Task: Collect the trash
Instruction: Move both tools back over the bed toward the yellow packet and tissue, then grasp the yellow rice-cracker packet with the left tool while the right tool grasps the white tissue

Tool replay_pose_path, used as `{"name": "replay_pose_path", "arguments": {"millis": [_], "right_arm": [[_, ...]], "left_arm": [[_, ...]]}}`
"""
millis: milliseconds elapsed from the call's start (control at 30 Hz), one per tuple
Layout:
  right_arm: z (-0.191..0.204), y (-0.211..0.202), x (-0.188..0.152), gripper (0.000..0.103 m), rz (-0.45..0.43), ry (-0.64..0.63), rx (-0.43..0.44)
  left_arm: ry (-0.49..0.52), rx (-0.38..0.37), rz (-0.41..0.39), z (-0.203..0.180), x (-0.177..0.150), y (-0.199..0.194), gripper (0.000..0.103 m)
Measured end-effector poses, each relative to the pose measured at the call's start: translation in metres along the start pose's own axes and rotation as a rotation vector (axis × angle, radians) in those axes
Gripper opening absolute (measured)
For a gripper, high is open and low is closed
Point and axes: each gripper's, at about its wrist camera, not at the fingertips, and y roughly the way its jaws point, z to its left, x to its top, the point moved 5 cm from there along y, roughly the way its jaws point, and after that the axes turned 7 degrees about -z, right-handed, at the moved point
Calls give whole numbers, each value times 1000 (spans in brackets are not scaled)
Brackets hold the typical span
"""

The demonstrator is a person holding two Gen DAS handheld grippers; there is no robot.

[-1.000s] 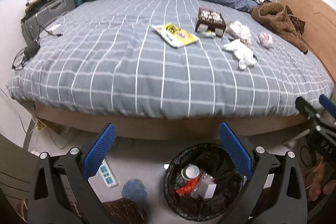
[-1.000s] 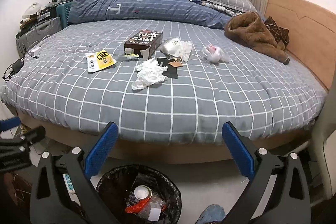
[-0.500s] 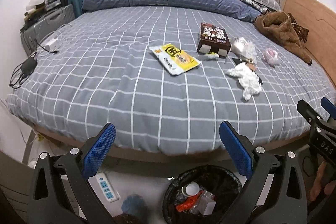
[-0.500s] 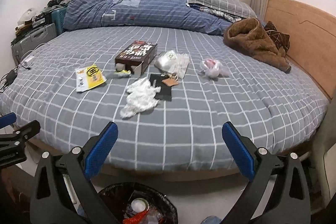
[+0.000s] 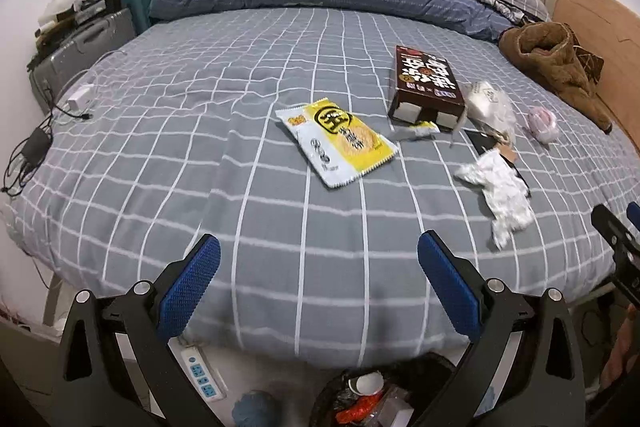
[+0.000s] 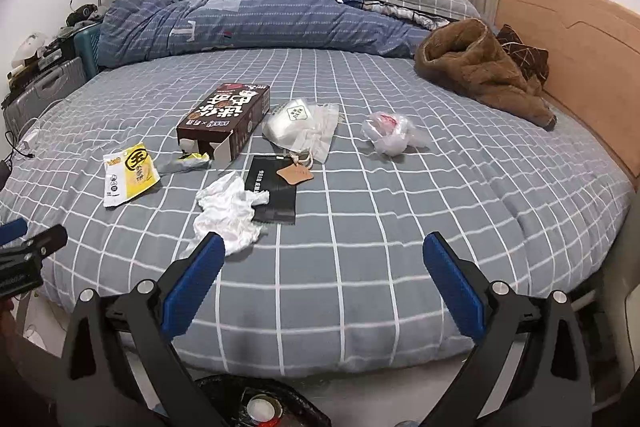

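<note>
Rising from the bin [image 5: 384, 395] and advancing over the bed [image 5: 280, 227], both grippers gaping wide and carrying nothing. Lying just ahead-left of the right gripper [image 6: 324, 263], crumpled tissue [image 6: 228, 215], long axis running away; yellow wrapper [image 5: 340, 143] sitting farther ahead of the left gripper [image 5: 320, 267].

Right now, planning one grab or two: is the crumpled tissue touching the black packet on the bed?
Touching. The right wrist view shows the tissue overlapping the black packet's left edge, with no bedsheet visible between them.
</note>
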Motion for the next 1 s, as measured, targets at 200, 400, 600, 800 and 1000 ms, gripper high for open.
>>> {"name": "replay_pose_path", "arguments": {"millis": [200,400,600,800,1000], "right_arm": [[20,25,9,95,11,-34,39],[44,55,8,90,44,-60,76],[57,75,8,86,73,-62,99],[65,92,1,81,121,-51,114],[71,101,-5,73,149,-56,126]], "left_arm": [[5,23,17,-3,23,39,97],[1,34,31,-5,47,77,97],[-22,55,63,-7,60,115,97],[-71,82,90,-9,68,140,97],[-94,101,118,-12,66,155,97]]}}
